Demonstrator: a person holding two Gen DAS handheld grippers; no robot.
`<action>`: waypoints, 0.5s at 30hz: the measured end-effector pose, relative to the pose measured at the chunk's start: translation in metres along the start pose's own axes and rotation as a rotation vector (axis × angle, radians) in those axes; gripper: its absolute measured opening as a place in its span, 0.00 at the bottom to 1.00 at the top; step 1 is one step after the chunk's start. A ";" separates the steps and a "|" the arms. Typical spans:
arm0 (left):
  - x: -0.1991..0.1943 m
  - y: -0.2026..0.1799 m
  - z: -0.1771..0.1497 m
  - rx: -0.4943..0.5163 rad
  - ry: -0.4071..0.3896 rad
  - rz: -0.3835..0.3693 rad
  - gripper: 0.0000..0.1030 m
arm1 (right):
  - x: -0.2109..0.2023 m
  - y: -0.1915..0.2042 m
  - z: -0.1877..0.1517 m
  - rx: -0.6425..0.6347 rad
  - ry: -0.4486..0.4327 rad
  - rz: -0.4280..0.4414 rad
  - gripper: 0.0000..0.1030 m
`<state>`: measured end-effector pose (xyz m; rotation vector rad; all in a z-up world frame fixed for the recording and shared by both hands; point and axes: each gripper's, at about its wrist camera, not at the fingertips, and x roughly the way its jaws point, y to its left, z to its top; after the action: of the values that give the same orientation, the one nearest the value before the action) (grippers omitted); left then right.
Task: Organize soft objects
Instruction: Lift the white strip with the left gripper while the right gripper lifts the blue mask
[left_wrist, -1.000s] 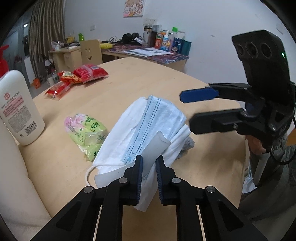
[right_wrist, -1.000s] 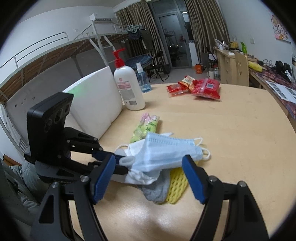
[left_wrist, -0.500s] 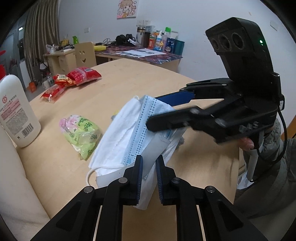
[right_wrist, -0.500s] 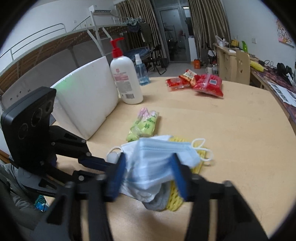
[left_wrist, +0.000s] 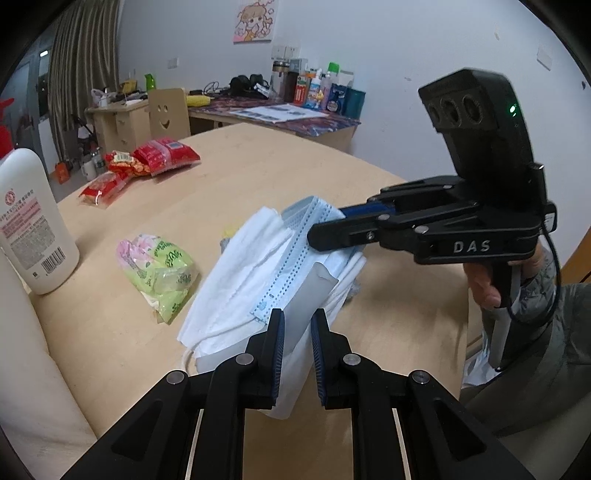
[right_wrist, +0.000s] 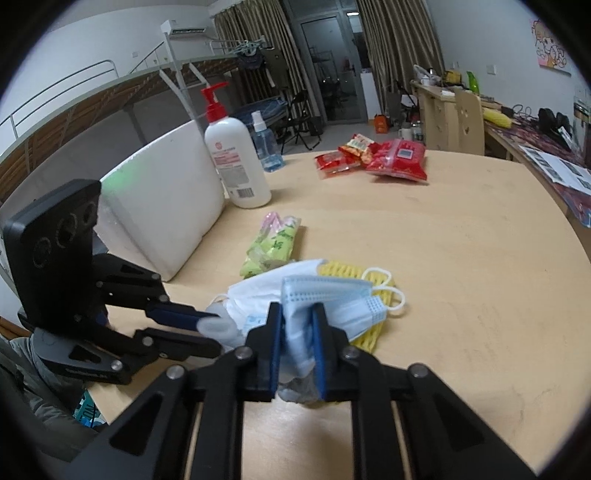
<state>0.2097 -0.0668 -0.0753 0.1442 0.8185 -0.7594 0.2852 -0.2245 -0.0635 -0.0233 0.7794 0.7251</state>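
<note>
Left wrist view shows the left tongs (left_wrist: 297, 354) nipped narrow on the near white edge of the stack of face masks (left_wrist: 258, 273), a pale flap standing up between the blue pads, while the right tongs (left_wrist: 317, 230) come in from 3 o'clock and pinch the far blue edge at about 1 o'clock of the left pair. From the right wrist view the right tongs (right_wrist: 297, 341) have just been closing and now sit tight on a bunched fold of the blue mask (right_wrist: 325, 299), with the left tongs (right_wrist: 210, 326) reaching in from 9 o'clock. To do this step well, I judge both grips should stay firm and the two hands should move together, level and slowly, so the loose layers do not slide apart or the ear loops (right_wrist: 384, 291) snag on the yellow foam net (right_wrist: 373, 328) under the pile (it looks likely to drag along). The masks lie partly lifted off the table (right_wrist: 461, 277), straight ahead of both tongs at 12 o'clock; the green tissue packs (left_wrist: 162, 273) lie just beside them at 9 o'clock in the left view, the lotion bottle (left_wrist: 29, 225) farther out the same way.
</note>
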 end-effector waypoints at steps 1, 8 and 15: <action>-0.001 0.000 0.000 0.001 -0.003 -0.008 0.15 | 0.000 0.000 0.000 0.004 0.000 -0.002 0.18; 0.000 -0.002 0.001 -0.006 -0.005 0.006 0.15 | 0.001 0.003 -0.002 0.001 0.000 0.001 0.18; -0.016 -0.003 0.003 -0.009 -0.078 0.052 0.08 | -0.015 -0.001 -0.003 0.033 -0.050 0.000 0.16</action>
<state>0.2028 -0.0610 -0.0617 0.1262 0.7411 -0.7083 0.2765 -0.2345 -0.0557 0.0245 0.7440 0.7097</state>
